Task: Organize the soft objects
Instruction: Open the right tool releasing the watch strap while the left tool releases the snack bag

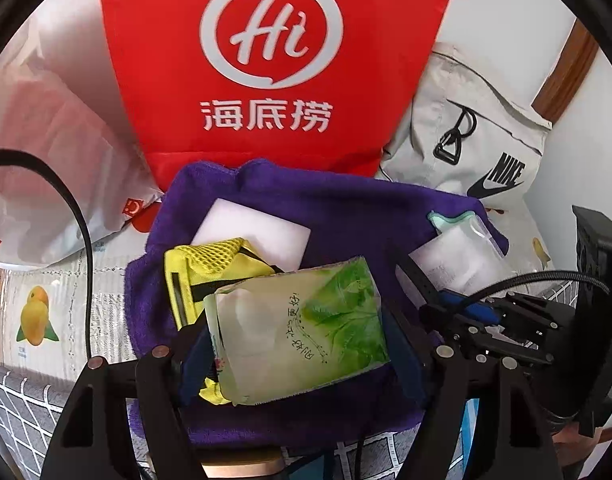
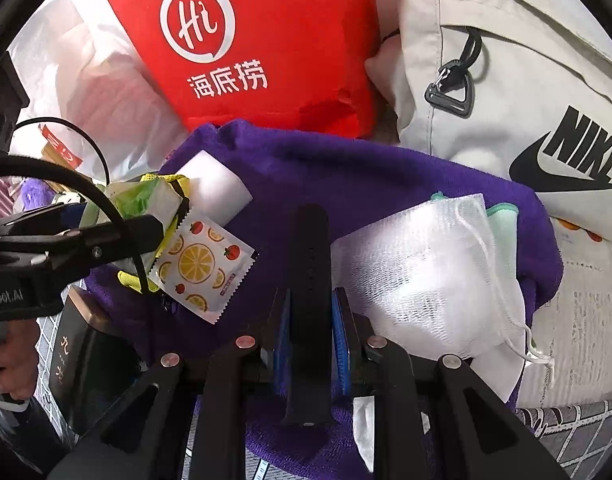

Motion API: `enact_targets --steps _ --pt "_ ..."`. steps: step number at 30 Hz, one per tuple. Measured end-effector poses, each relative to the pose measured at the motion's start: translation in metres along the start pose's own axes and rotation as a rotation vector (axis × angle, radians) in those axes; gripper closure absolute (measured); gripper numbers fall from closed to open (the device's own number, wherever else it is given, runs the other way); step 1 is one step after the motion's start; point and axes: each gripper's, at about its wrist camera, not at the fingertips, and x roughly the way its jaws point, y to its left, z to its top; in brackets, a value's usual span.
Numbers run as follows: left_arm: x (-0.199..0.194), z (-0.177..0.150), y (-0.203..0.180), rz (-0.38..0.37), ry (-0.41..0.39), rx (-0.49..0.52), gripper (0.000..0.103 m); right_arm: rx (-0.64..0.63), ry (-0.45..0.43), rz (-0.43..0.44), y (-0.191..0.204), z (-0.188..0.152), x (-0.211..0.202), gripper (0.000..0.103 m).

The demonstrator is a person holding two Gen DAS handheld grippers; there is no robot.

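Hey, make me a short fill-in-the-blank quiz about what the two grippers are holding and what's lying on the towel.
1. The left gripper is shut on a green ____ pack.
2. The right gripper is shut on a black ____.
3. Everything lies on a towel coloured ____.
4. Behind the towel stands a ____ bag with a "Hi" logo.

Missing words: tissue; strap; purple; red

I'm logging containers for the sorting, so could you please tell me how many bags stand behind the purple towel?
3: a clear plastic bag at the left, a red bag in the middle, and a grey Nike bag at the right. Others may be hidden behind them.
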Motion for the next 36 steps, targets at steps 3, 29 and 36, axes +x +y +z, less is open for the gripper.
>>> enact_targets --steps 3,29,36 --pt "0.005 -0.001 -0.004 -0.011 0.015 0.01 0.027 0.006 0.01 -0.002 -0.001 0.002 0.002 0.079" --pt "0.019 -0.008 -0.024 0.001 0.039 0.062 0.027 0.007 -0.187 -0.072 -0.026 0.003 -0.093 0.055" --pt "0.032 -0.013 -0.044 0.058 0.056 0.12 0.027 0.062 -0.258 -0.085 -0.043 0.001 -0.124 0.052"
